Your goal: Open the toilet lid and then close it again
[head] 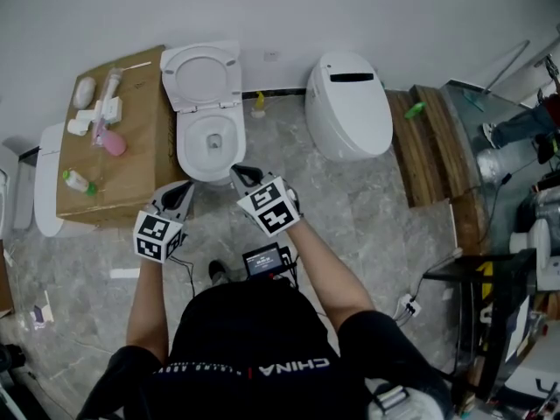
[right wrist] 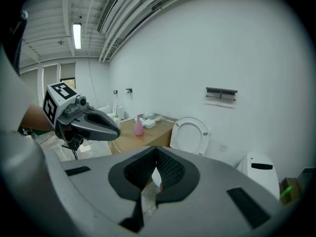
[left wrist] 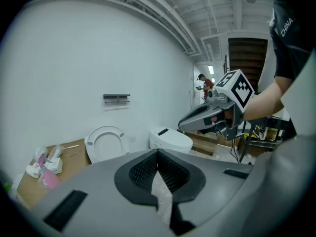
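The left claw (head: 185, 187) and the right claw (head: 241, 175) are both fully closed, pad against pad, and neither one holds anything; only floor shows through the small gaps below their pads. The person keeps them side by side at waist height, tips pointing forward and a little downward. This looks like a waiting pose and not a reach, since neither claw touches the toilet. The white oval toilet lid (head: 201, 75) is just ahead of both claws and a little beyond their tips. It stands raised and leans back toward the white wall, so the white ceramic bowl (head: 185, 143) under it is uncovered. The opening part therefore seems done and the closing part is not yet done. For closing, a claw probably has to hook the upper edge of the lid and bring it forward. Ahead and to the right of the right claw stands a second white toilet with a shut cover (head: 350, 103). To the left of the left claw lies a flat brown cardboard sheet (head: 140, 156), and on it is a pink spray bottle (head: 111, 140). The only readable writing is the word "CHINA" on the person's black shirt (left wrist: 286, 27).
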Available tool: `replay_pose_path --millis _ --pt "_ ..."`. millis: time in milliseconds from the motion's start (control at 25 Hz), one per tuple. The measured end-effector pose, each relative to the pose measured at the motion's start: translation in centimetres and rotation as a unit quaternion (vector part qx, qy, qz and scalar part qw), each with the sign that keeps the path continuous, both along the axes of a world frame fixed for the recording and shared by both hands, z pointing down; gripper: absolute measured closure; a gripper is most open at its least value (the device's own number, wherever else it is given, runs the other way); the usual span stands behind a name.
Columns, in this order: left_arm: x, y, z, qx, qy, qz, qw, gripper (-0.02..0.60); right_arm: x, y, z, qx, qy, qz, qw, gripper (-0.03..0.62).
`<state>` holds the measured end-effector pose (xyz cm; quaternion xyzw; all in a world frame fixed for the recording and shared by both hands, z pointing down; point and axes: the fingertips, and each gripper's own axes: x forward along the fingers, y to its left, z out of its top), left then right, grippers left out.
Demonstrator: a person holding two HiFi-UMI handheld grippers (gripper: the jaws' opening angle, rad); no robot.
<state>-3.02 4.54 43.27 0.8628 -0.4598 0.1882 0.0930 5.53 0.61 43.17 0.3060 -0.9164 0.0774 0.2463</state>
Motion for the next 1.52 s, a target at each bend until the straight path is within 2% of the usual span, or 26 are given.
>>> replay_pose_path --millis 160,320,480,600,760,960,1320,1520 --pt "1.1 -0.6 0.2 0.000 -0.006 -0.015 0.9999 0.572 2.0 -1.1 -0.3 0.014 -0.005 0.000 1.000 0.580" --pt "2.1 -1.3 0.1 0.005 -0.017 -0.034 0.9993 0.572 4.4 -2.9 -0.2 -0.003 -0.037 0.003 0.999 0.580" --pt "1.6 -2.4 0.3 0.004 -0.022 -0.051 0.9985 0.572 4.7 -4.1 0.7 -0.017 -0.046 -0.002 0.999 0.580" --pt "0.6 -4.1 0.7 0.001 -0.019 -0.054 0.9983 0.572 3.6 -5.7 1.4 -0.016 -0.045 -0.006 0.999 0.580" --pt "-1.3 -8.0 1.6 0.003 -0.016 -0.040 0.9991 0.572 1.3 -9.3 2.8 -0.024 -0.037 0.000 0.999 0.580" --pt "-5.5 -13.9 2.1 -0.004 -0.010 -0.018 0.9998 0.572 -2.9 -14.7 3.0 -0.040 -0.027 0.020 0.999 0.580" --pt "-11.0 -22.7 2.4 -0.020 0.007 0.049 0.9986 0.572 -8.1 -22.9 2.5 -0.041 -0.010 0.072 0.996 0.580" --pt "-12.5 -26.0 2.8 -0.028 -0.001 0.070 0.9972 0.572 -10.1 -25.0 3.2 -0.047 0.005 0.067 0.997 0.580"
